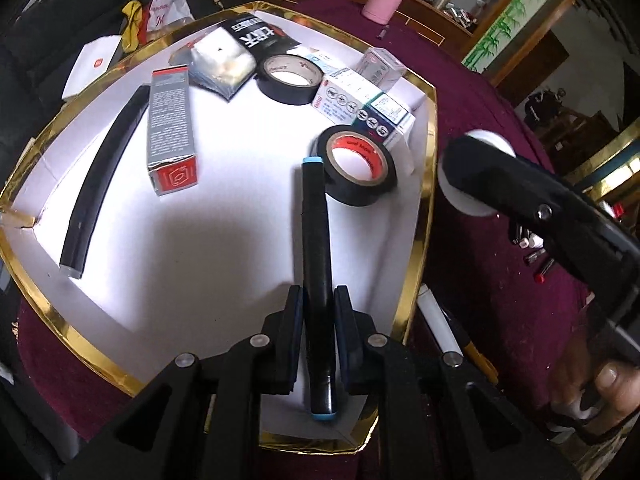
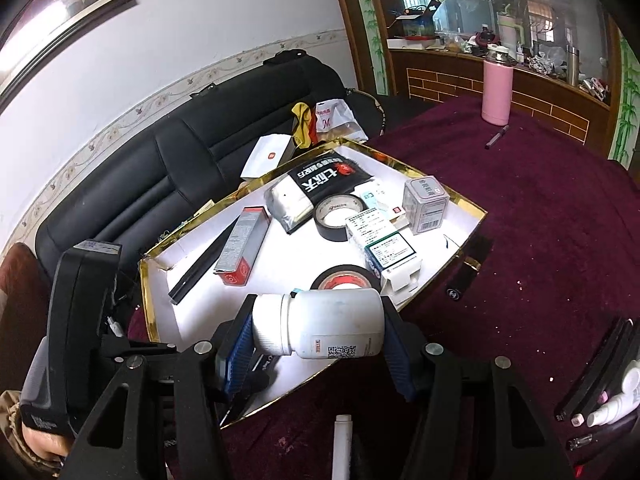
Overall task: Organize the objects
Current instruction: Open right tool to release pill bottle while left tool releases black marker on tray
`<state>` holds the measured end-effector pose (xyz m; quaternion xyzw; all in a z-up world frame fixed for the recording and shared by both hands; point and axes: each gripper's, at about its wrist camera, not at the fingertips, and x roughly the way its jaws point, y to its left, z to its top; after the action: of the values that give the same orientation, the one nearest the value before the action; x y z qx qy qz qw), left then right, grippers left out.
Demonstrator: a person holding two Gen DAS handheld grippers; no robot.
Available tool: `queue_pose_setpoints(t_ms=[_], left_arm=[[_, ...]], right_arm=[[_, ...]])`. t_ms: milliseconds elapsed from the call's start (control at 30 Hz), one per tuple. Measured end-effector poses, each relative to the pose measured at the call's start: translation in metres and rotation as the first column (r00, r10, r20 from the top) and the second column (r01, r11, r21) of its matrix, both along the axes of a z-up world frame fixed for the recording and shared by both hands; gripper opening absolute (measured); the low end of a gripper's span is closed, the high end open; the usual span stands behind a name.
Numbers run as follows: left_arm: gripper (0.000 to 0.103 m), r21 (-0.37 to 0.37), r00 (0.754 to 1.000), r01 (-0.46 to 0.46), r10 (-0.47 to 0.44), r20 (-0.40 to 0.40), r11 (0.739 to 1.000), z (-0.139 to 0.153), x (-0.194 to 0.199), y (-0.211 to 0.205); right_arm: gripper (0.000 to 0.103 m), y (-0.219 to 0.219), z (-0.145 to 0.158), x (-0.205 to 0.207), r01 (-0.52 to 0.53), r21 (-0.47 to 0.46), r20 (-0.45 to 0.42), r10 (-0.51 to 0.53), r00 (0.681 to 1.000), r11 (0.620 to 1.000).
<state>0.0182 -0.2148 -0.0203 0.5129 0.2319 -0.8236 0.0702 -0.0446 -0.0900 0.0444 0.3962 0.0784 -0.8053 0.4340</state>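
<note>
My left gripper [image 1: 318, 300] is shut on a black marker with blue end caps [image 1: 316, 240], held above the white floor of a gold-rimmed tray [image 1: 428, 184]; the marker's far tip reaches a black tape roll with a red core [image 1: 356, 164]. My right gripper [image 2: 318, 330] is shut on a white pill bottle [image 2: 320, 328], lying sideways between the pads over the tray's [image 2: 472, 220] near edge. In the left wrist view the right gripper [image 1: 476, 172] shows at the right with the bottle [image 1: 486, 140] peeking behind it.
The tray holds a grey and red carton [image 1: 172, 128], a long black bar [image 1: 104, 180], a second tape roll [image 1: 290, 80], medicine boxes [image 1: 364, 104] and a black pouch [image 1: 256, 36]. A pink flask [image 2: 497, 92] stands on the maroon cloth. Markers [image 2: 592, 376] lie at right; a white pen [image 2: 344, 440] lies below.
</note>
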Motion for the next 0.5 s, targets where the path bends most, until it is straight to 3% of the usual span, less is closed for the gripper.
queue_pose_setpoints(t_ms=[100, 500], left_arm=[[0.015, -0.031, 1.0, -0.018, 0.018, 0.009, 0.999, 0.002, 0.002, -0.01], [0.016, 0.027, 0.998, 0.056, -0.055, -0.008, 0.998, 0.0, -0.005, -0.005]], right_arm=[[0.063, -0.005, -0.003, -0.006, -0.002, 0.007, 0.005, 0.002, 1.0, 1.0], [0.063, -0.072, -0.017, -0.032, -0.08, 0.05, 0.029, 0.079, 0.996, 0.996]])
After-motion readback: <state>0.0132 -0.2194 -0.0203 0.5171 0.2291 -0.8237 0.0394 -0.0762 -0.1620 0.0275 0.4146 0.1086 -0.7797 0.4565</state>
